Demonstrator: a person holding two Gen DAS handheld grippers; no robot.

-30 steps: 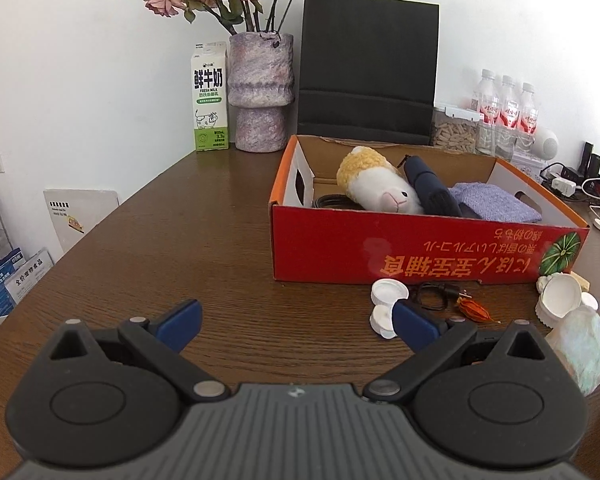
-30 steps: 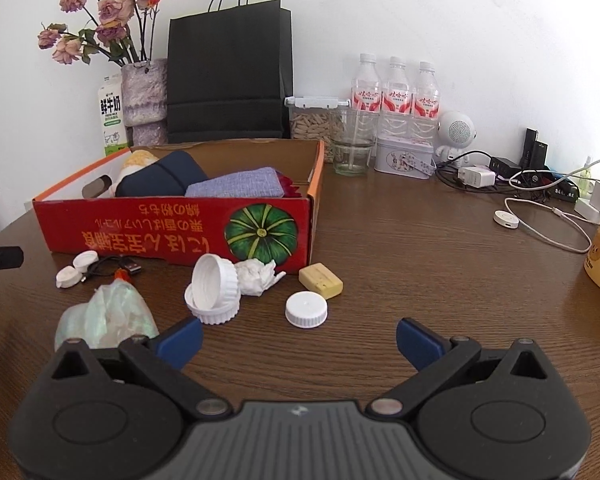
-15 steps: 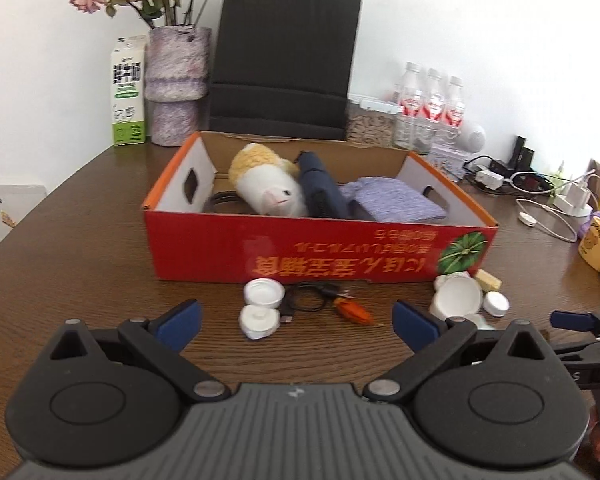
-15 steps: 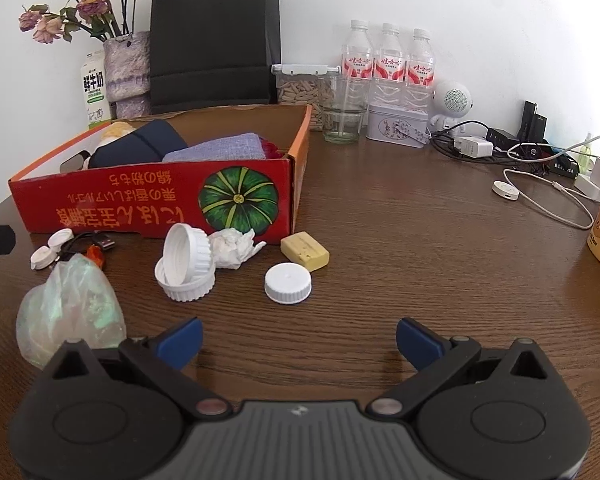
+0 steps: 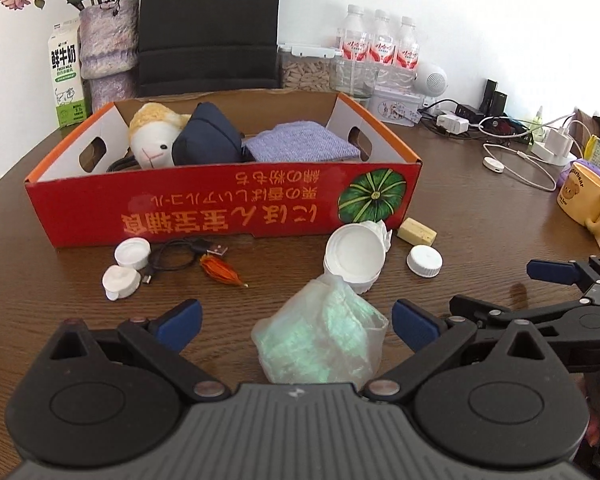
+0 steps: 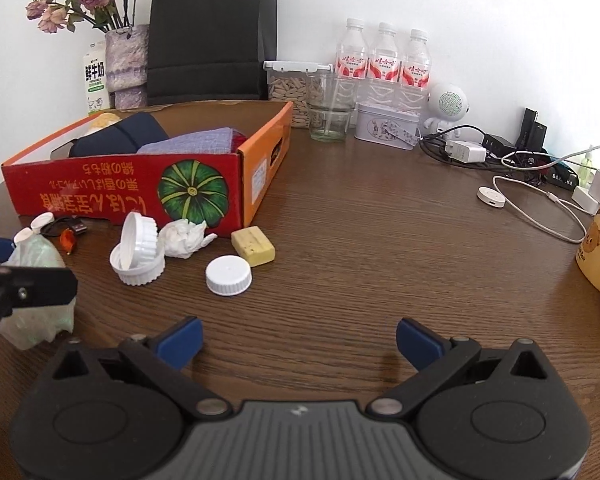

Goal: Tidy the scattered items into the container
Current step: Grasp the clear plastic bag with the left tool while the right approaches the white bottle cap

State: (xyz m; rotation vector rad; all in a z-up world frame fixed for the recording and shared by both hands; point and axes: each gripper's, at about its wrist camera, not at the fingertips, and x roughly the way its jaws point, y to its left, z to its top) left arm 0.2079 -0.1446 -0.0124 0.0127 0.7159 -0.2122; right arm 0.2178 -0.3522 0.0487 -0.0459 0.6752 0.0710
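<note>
A red cardboard box (image 5: 228, 208) holds a plush sheep (image 5: 154, 140), a dark blue pouch (image 5: 206, 138) and a purple cloth (image 5: 300, 146). In front of it lie small white caps (image 5: 132, 252), a black cable (image 5: 180, 256), an orange piece (image 5: 220, 272), stacked white lids (image 5: 354, 254), a tissue (image 6: 184, 238), a yellow block (image 6: 253, 246) and a white cap (image 6: 228, 276). My left gripper (image 5: 296, 320) is open, with a crumpled clear plastic bag (image 5: 320, 340) lying between its fingers. My right gripper (image 6: 300, 338) is open over bare table, short of the white cap.
A yellow mug (image 5: 584, 196) and charger cables (image 6: 540, 216) sit to the right. Water bottles (image 6: 384, 64), a glass (image 6: 328, 116), a tin (image 6: 386, 128), a black paper bag (image 5: 208, 24), a flower vase (image 5: 108, 48) and a milk carton (image 5: 66, 76) line the back.
My left gripper has swung right and moved in, so the plastic bag now lies between its open fingers. The right gripper has shifted slightly right; the left gripper's finger now shows at its view's left edge.
</note>
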